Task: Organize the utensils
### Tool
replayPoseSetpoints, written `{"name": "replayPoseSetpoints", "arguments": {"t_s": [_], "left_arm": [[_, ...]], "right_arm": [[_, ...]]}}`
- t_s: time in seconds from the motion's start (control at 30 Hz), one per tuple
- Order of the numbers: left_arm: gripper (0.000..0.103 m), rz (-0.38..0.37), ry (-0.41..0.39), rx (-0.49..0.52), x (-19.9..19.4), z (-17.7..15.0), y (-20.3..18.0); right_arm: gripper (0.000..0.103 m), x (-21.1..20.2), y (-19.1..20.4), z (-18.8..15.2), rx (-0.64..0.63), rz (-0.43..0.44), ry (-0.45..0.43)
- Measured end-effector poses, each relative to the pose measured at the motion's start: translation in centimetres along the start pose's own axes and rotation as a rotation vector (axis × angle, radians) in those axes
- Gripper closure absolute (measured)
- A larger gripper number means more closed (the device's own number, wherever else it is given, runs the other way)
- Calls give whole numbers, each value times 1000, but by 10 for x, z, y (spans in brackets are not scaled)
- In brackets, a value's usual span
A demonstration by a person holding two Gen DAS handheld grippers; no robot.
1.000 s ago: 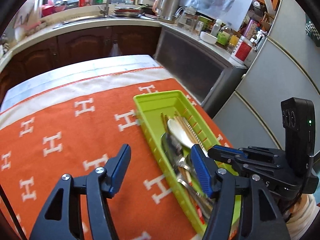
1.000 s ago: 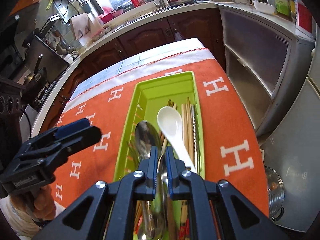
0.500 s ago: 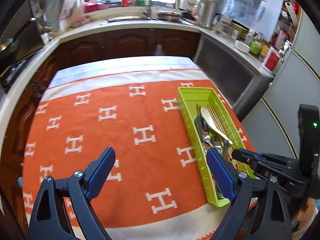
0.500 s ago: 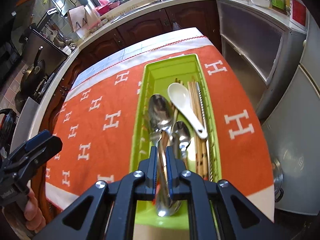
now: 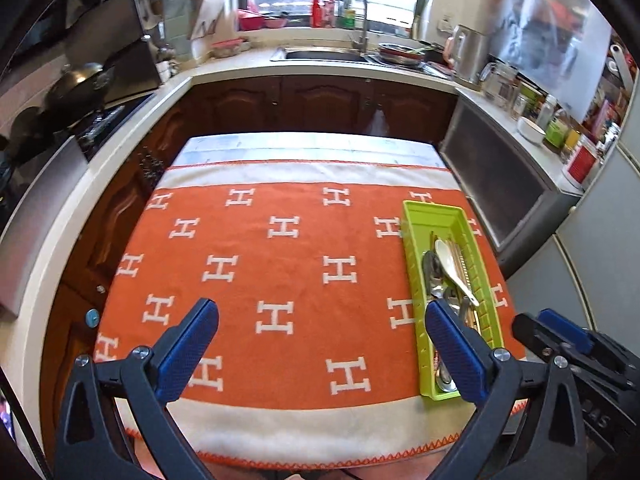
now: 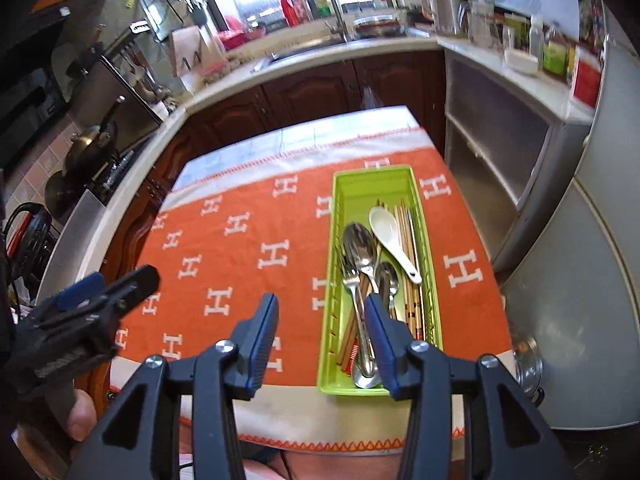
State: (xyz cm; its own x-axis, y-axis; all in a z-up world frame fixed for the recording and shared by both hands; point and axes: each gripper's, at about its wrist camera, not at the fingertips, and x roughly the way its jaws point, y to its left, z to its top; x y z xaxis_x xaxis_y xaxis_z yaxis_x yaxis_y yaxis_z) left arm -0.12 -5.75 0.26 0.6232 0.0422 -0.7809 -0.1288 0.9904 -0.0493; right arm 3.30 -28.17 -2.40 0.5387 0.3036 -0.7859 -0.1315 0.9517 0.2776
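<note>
All visible utensils lie in the green tray (image 6: 431, 312) on the tabletop, none loose; my left gripper (image 5: 322, 354) and right gripper (image 6: 322, 344) jaws are opening, empty.

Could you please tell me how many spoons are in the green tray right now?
3: a white spoon beside the chopsticks, a large metal spoon left of it, a smaller metal spoon between them. Others may lie hidden underneath.

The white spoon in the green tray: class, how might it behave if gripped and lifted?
The white spoon looks glazed, so probably slippery between pads. It seems rigid, likely ceramic and chippable. It lies across the chopsticks, so it may slide or rock when nudged.
</note>
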Motion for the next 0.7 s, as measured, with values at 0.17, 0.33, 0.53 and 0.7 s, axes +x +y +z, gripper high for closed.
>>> {"name": "replayPoseSetpoints", "arguments": {"t_s": [0.17, 0.33, 0.53, 0.7], "left_arm": [[1, 31, -8, -4, -10, -4, 3], [1, 49, -21, -2, -15, -6, 4], [1, 44, -17, -2, -14, -5, 5], [1, 49, -21, 8, -13, -4, 3]], "right_arm": [[55, -18, 15, 1, -29, -26, -46], [55, -23, 25, -1, -56, -46, -67], [55, -26, 32, -2, -85, -65, -84], [55, -24, 32, -2, -88, -65, -75]]}}
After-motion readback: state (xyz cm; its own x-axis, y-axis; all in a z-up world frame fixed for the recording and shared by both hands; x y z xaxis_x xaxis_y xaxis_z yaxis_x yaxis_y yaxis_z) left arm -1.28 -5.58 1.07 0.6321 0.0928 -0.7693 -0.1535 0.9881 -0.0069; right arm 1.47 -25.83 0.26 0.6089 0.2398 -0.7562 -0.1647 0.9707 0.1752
